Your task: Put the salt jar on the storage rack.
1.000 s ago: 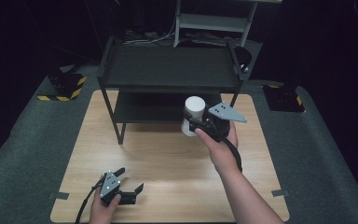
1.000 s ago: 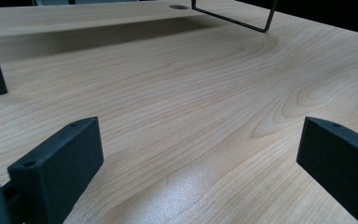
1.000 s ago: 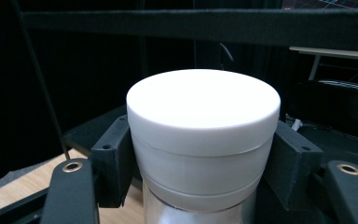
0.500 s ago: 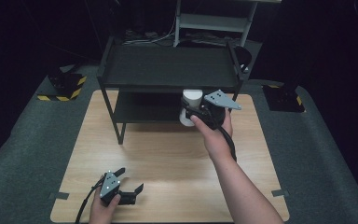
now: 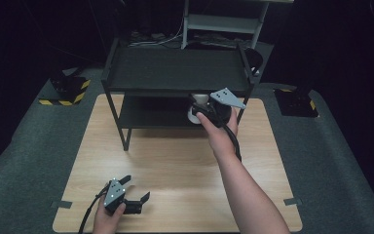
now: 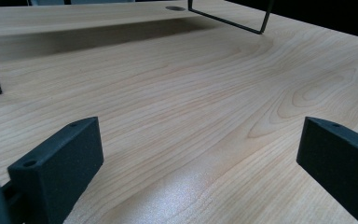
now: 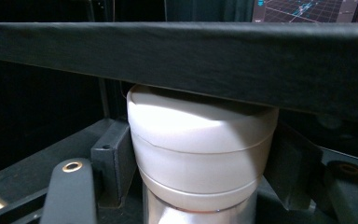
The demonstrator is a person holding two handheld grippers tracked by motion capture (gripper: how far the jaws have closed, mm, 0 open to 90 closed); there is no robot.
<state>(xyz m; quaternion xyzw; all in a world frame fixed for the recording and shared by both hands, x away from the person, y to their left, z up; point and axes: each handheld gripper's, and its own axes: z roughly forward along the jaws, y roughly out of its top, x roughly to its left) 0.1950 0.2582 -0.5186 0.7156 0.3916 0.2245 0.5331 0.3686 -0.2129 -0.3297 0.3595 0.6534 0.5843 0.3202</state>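
A white lidded jar (image 5: 195,115) (image 7: 200,140) is clamped upright between the jaws of my right gripper (image 5: 203,110) (image 7: 200,161), its pads (image 7: 115,158) pressing on both sides. The jar is at the front right opening of a black two-tier rack (image 5: 175,73), just under the top shelf's front edge (image 7: 214,51) and above the lower shelf (image 5: 148,116). My left gripper (image 5: 137,188) (image 6: 200,154) rests low over the wooden table (image 5: 175,161) at the front left. Its jaws stand wide apart with bare wood between them.
The rack's thin legs (image 5: 125,139) stand on the back half of the table. Black blocks with yellow-striped edges (image 5: 68,90) sit on the grey floor at left, another (image 5: 296,102) at right. A pale shelf unit (image 5: 224,22) stands behind the rack.
My right hand has carried the jar away from me toward the rack, so it now sits partly under the top shelf. The left gripper has not moved.
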